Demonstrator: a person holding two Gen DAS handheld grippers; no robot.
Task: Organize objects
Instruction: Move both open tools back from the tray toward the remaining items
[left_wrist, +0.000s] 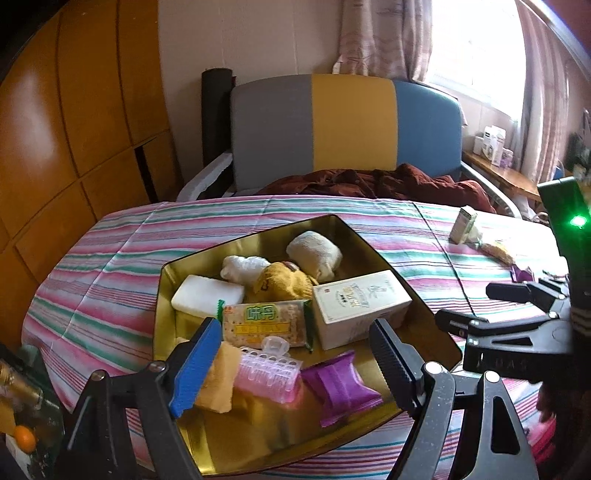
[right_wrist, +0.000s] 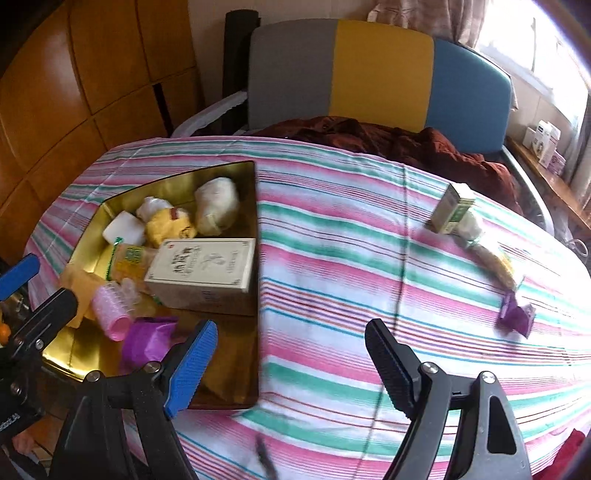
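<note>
A gold tin (left_wrist: 258, 236) on the striped bed cover holds a white box (left_wrist: 362, 302), a cracker packet (left_wrist: 266, 321), a pink hair roller (left_wrist: 266, 376), a purple packet (left_wrist: 340, 387), a yellow sponge (left_wrist: 218, 380) and rolled cloths. My left gripper (left_wrist: 295, 325) hovers open over the tin's near half, gripping nothing. My right gripper (right_wrist: 291, 325) stands open and empty above the cover, just right of the tin (right_wrist: 255, 206). Out on the cover to the right lie a small green-and-white box (right_wrist: 452, 212), a yellowish packet (right_wrist: 498, 266) and another purple packet (right_wrist: 517, 314).
A dark red blanket (right_wrist: 406, 144) lies bunched at the grey, yellow and blue headboard (right_wrist: 380, 70). Wooden cabinets (left_wrist: 74, 110) line the left side. A shelf with small boxes (right_wrist: 546, 144) runs under the window. A bottle and an orange (left_wrist: 24, 437) sit low at the left.
</note>
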